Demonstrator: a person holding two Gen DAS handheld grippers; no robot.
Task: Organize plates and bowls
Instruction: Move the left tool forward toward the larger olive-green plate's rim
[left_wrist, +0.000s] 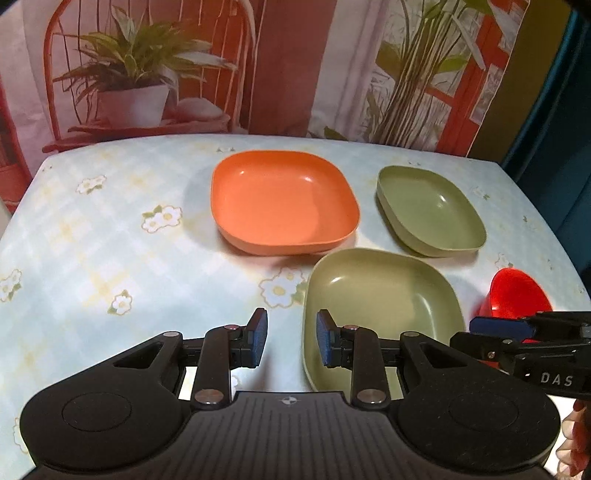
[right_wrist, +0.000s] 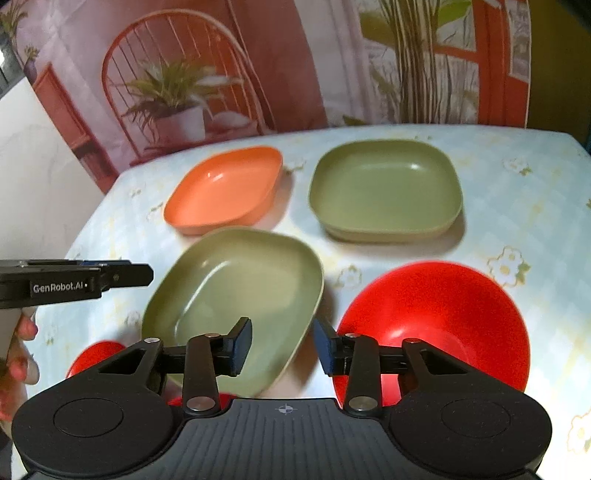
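Closest to both cameras, each claw hangs spread and pinching nothing: the left claw (left_wrist: 291, 338) straddles the near-left rim of the near green plate (left_wrist: 380, 314), and the right claw (right_wrist: 282, 345) sits over the gap between that plate and the big red bowl (right_wrist: 439, 325). A good grasp probably means sliding one pad inside the rim and one outside, then closing squarely before lifting, since the shallow wall offers little to bite. A second red bowl (right_wrist: 94, 352) seems to sit low on the left, though it is mostly hidden. Farther back, the orange plate (left_wrist: 282, 206) and far green plate (left_wrist: 430, 212) lie apart on the worktop (left_wrist: 110, 240), whose left half offers open room; its right edge runs close behind the red bowl.
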